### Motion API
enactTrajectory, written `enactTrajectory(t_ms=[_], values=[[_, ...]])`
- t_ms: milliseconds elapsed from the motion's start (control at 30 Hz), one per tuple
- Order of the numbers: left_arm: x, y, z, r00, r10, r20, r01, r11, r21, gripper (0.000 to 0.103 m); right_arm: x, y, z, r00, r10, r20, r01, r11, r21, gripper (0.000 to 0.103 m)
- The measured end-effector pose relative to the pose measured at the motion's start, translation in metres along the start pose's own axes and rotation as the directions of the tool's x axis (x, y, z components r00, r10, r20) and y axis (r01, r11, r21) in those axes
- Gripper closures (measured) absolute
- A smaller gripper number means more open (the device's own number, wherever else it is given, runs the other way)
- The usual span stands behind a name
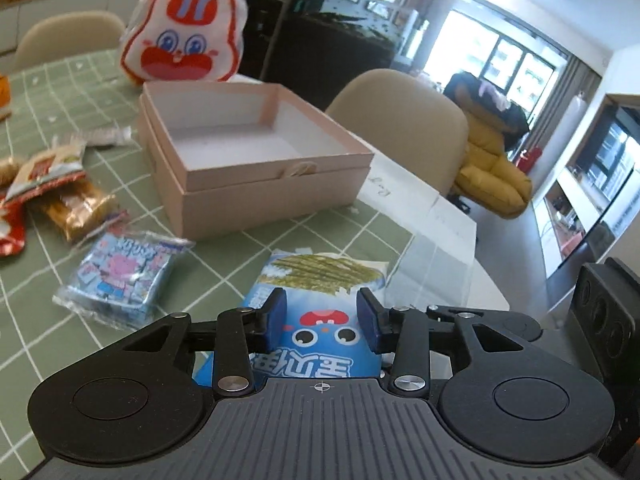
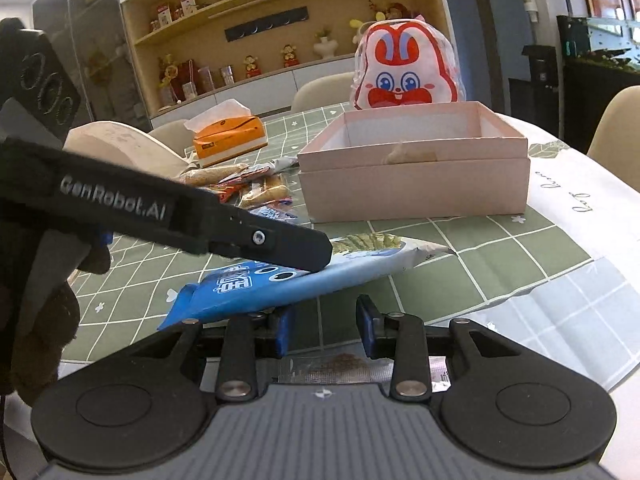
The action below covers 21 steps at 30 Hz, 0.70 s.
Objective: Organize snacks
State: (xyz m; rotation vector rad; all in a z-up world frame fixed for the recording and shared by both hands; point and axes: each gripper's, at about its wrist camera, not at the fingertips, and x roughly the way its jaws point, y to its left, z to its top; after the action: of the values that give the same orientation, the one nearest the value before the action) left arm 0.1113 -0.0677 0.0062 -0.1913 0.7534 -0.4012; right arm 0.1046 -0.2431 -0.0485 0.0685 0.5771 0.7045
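A blue snack bag with a cartoon face (image 1: 320, 292) lies on the green checked tablecloth. My left gripper (image 1: 322, 318) hovers over it with its blue pads apart on either side, open. In the right wrist view the left gripper's black finger (image 2: 280, 246) rests on the same bag (image 2: 280, 288), whose near end is tilted up. My right gripper (image 2: 325, 330) is open and empty just in front of the bag. An open, empty pink box (image 1: 256, 148) stands beyond it and also shows in the right wrist view (image 2: 416, 172).
A rabbit-face pouch (image 1: 186, 36) stands behind the box. A blue candy pack (image 1: 124, 276) and several brown and red snack packs (image 1: 52, 192) lie to the left. An orange tissue box (image 2: 230, 136) sits further back. Beige chairs (image 1: 404, 120) surround the table.
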Motion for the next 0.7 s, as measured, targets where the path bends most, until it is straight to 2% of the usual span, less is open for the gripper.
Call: enactTrajectory(t_ms=[200, 400, 500, 567, 700], values=[[-0.005, 0.015, -0.001, 0.999, -0.033, -0.007, 0.033, 0.998, -0.046, 0.059, 0.0, -0.004, 0.002, 1.0, -0.011, -0.019, 0.011, 0.999, 0.034, 0.069], [-0.006, 0.056, -0.009, 0.997, -0.074, 0.022, 0.077, 0.979, -0.189, 0.059, -0.002, -0.017, 0.011, 0.992, 0.116, -0.052, -0.104, 0.976, 0.192, 0.069], [-0.008, 0.075, -0.012, 0.994, -0.106, 0.036, 0.112, 0.955, -0.275, 0.059, 0.001, -0.018, 0.014, 0.98, 0.196, -0.046, -0.177, 0.946, 0.272, 0.069], [-0.008, 0.086, -0.015, 0.994, -0.101, 0.032, 0.106, 0.944, -0.314, 0.059, 0.004, -0.017, 0.017, 0.969, 0.247, -0.029, -0.225, 0.921, 0.319, 0.068], [-0.01, 0.103, -0.021, 0.994, -0.1, 0.04, 0.108, 0.922, -0.372, 0.059, 0.013, -0.011, 0.021, 0.968, 0.249, -0.034, -0.221, 0.907, 0.359, 0.065]])
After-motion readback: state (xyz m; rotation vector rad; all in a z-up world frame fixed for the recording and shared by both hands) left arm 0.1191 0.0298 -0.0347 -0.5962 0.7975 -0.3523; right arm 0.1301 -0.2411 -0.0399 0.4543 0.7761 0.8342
